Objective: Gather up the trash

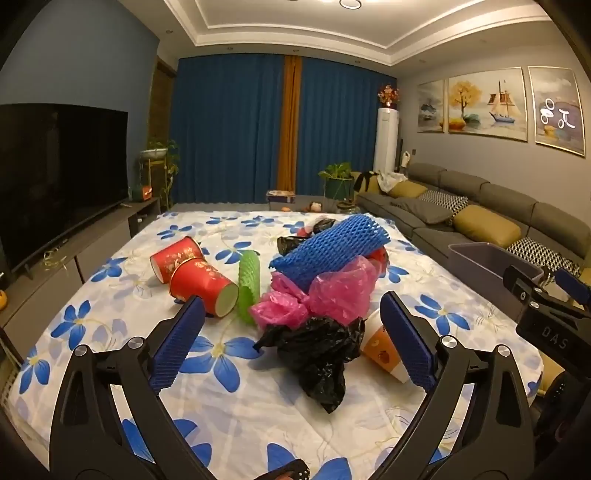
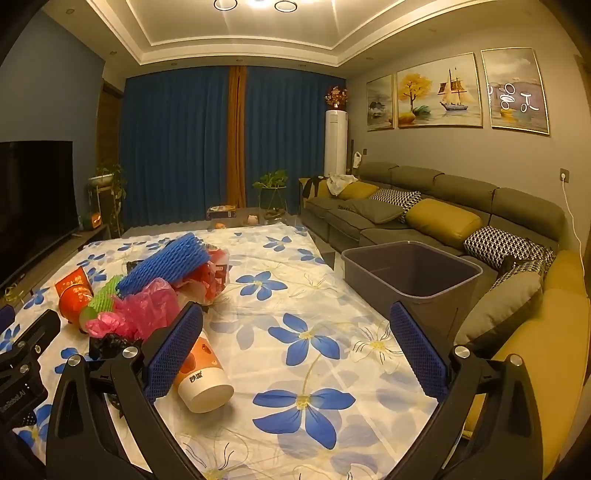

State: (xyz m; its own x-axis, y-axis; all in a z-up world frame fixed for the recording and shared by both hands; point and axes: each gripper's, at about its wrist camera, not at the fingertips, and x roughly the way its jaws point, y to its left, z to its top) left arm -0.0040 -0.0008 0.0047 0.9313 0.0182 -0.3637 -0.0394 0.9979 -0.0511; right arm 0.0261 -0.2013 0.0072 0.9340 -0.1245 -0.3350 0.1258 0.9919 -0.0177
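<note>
Crinkled black plastic bag [image 1: 317, 354], ribbed foam netting [image 1: 328, 251]

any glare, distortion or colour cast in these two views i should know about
Left wrist view: fisheye bends the ceiling and sofa; ceiling lights glare on the rightmost painting; black corners vignette. Right wrist view: warmer yellow cast, the same painting glare, bright ceiling lights blown out; the bin reads sharp.

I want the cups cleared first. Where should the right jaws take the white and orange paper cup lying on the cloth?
Grip the paper cup across its round body, near the middle. It lies on its side, wide end toward the camera, just left of the open right gripper. Come from above and to its right: the black bag crowds its other side.
</note>
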